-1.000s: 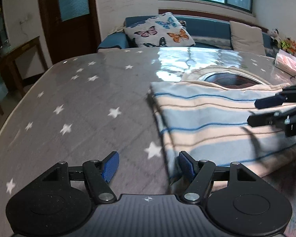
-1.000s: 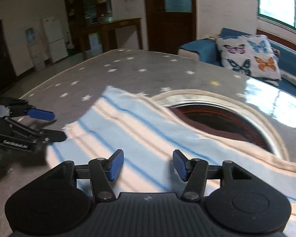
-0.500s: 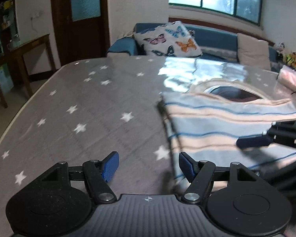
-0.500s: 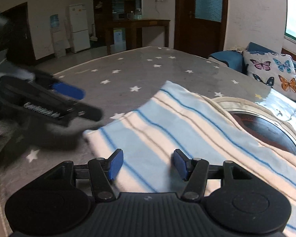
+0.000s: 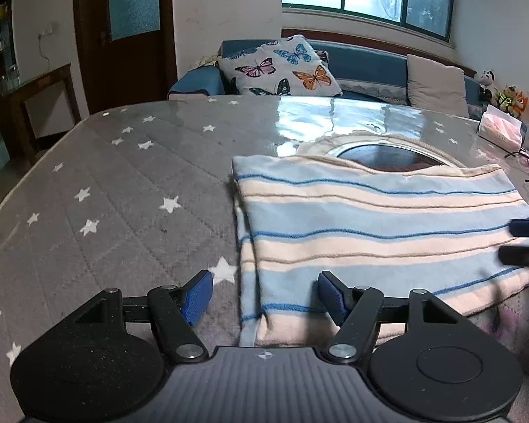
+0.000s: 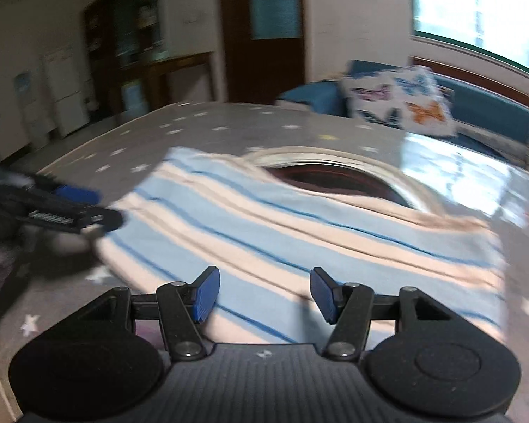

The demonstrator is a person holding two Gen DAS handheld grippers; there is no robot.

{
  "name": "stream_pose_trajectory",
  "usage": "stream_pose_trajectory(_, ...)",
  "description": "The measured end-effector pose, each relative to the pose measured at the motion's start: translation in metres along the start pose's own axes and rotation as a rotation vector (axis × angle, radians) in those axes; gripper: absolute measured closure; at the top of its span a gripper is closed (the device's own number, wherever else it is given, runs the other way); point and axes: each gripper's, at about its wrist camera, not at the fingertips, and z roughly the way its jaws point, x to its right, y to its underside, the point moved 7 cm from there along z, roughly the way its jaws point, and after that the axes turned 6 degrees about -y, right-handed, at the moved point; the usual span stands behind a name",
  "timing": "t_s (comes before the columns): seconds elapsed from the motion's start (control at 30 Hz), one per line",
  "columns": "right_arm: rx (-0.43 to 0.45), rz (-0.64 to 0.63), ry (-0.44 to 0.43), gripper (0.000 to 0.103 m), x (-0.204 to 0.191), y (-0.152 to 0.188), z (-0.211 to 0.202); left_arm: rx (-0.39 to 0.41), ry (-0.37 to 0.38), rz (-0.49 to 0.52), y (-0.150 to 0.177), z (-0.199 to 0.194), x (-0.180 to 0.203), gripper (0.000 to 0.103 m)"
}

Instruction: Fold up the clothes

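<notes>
Star-patterned table (image 5: 123,194), striped garment (image 5: 370,232), both hand-held grippers (image 5: 262,298) (image 6: 264,292) angled down, jaws apart, empty.

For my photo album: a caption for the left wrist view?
Open left gripper over the folded blue-and-cream striped cloth on a grey star-patterned table.

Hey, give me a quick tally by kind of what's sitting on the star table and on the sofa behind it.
Striped folded garment: 1
Pink-and-white pack at the table's far right: 1
Sofa cushions, butterfly and plain grey: 2
Soft toys near the sofa's right end: about 3, too small to be sure
Total: about 7
</notes>
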Motion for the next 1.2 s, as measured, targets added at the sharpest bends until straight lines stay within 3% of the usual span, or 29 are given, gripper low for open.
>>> stream_pose_trajectory(0.23, 0.011, 0.174, 0.149, 0.045, 0.08, 0.033, -0.037, -0.014, 0.007, -0.002, 0.007, -0.003, 0.006, 0.047)
stream_pose_trajectory(0.3, 0.011, 0.193, 0.177, 0.05, 0.094, 0.042, -0.046, -0.018, 0.016, -0.005, 0.009, -0.005, 0.007, 0.049)
stream_pose_trajectory(0.47, 0.052, 0.235, 0.226, 0.049, 0.111, 0.046, -0.066, -0.021, 0.019, -0.003, 0.012, -0.007, 0.008, 0.05)
stream_pose_trajectory(0.6, 0.032, 0.304, 0.246, 0.05, 0.124, 0.054, -0.057, -0.024, 0.023, 0.003, 0.014, -0.009, 0.009, 0.05)
stream_pose_trajectory(0.73, 0.039, 0.314, 0.233, 0.078, 0.124, 0.055, -0.059, -0.027, 0.03, -0.006, 0.017, -0.012, 0.008, 0.052)
stream_pose_trajectory(0.8, 0.038, 0.316, 0.23, 0.085, 0.124, 0.056, -0.059, -0.028, 0.03, -0.005, 0.018, -0.015, 0.008, 0.054)
stream_pose_trajectory(1.03, 0.033, 0.32, 0.217, 0.09, 0.121, 0.06, -0.068, -0.04, 0.062, -0.021, 0.026, -0.026, 0.005, 0.07)
stream_pose_trajectory(1.2, 0.005, 0.292, 0.217, 0.09, 0.118, 0.07, -0.084, -0.061, 0.112, 0.02, 0.04, -0.045, 0.013, 0.074)
